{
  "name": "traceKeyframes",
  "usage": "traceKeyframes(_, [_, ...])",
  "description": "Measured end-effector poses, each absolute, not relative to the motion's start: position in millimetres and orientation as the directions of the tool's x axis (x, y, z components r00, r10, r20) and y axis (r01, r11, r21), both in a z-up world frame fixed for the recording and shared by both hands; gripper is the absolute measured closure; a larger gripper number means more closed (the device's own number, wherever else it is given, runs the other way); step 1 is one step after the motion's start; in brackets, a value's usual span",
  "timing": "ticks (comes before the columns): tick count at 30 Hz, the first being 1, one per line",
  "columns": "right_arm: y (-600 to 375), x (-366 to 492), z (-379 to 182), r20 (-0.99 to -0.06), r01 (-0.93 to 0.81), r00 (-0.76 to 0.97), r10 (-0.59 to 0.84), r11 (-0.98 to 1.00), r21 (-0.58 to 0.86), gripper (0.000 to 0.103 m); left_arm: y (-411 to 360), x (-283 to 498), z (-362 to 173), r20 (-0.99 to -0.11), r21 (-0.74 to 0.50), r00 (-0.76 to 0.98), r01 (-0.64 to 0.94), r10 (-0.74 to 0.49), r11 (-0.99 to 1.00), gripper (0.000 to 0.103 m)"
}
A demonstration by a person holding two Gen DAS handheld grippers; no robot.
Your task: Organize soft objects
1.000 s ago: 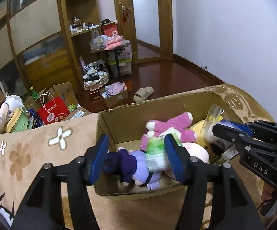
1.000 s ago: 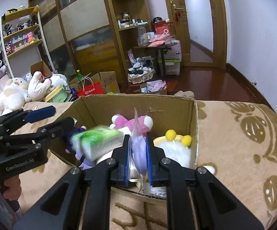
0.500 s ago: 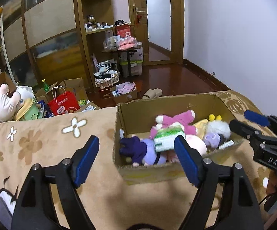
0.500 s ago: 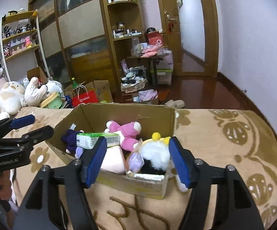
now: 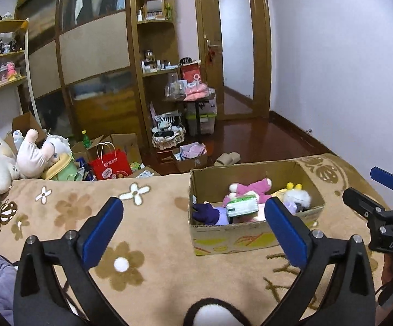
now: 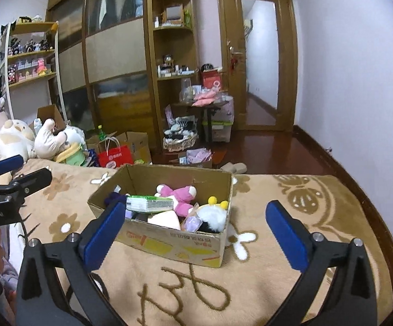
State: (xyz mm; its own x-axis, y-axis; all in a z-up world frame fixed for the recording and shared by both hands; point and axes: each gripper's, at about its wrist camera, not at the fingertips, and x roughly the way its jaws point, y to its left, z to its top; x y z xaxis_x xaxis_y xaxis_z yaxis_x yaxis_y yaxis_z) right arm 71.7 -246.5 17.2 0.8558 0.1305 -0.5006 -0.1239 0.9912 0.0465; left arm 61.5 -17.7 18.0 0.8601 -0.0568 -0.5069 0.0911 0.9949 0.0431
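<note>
Plushies and other soft bits are all sitting in the cardboard box [image 6: 169, 240] now, which rests on the tan floral blanket [image 5: 68, 212] ahead of both grippers. A second ago the right gripper [image 6: 195, 233] was pinched on a clear little bag with something purple inside, right over the box; now that purple bag [image 6: 191, 222] lies in the near corner beside the white pom-pom plush [image 6: 212, 214], and the gripper is spread wide, holding nothing and pulled well back. The left gripper [image 5: 193, 233] is spread and empty too, and it has backed off from the box, which sits ahead and a bit to its right. The pink plush [image 6: 181, 194] and green tissue pack [image 6: 148, 203] look unmoved on top of the pile. Reads like the drop-off is done and this item is sorted. Bigger stuffed animals [image 6: 14, 138] still sit far off to the left, so there could be more to collect.
</note>
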Motion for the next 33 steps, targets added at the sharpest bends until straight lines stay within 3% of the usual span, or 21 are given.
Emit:
traceKeyframes(12, [-258, 5, 44, -0.434, -0.050, 0.899, 0.066, 0.998, 0.049, 0.000, 9, 14, 32, -0.524, -0.036, 0.846, 0.093, -0.098, 0.995, 0.001])
traceKeyframes(23, [-269, -28, 33, -0.416, -0.037, 0.908, 0.053, 0.998, 0.048, 0.000, 12, -20, 30, -0.474, 0.020, 0.880, 0.037, -0.023, 0.999, 0.001])
traceKeyframes(27, [-270, -33, 34, -0.380, -0.020, 0.924, 0.031, 0.999, 0.034, 0.000, 5, -25, 34, -0.431, 0.035, 0.902, 0.055, -0.034, 0.998, 0.001])
traceKeyframes(33, [-270, -31, 32, -0.390, -0.020, 0.920, 0.031, 0.999, 0.033, 0.000, -1, -23, 29, -0.435, 0.052, 0.899, 0.076, -0.046, 0.996, 0.001])
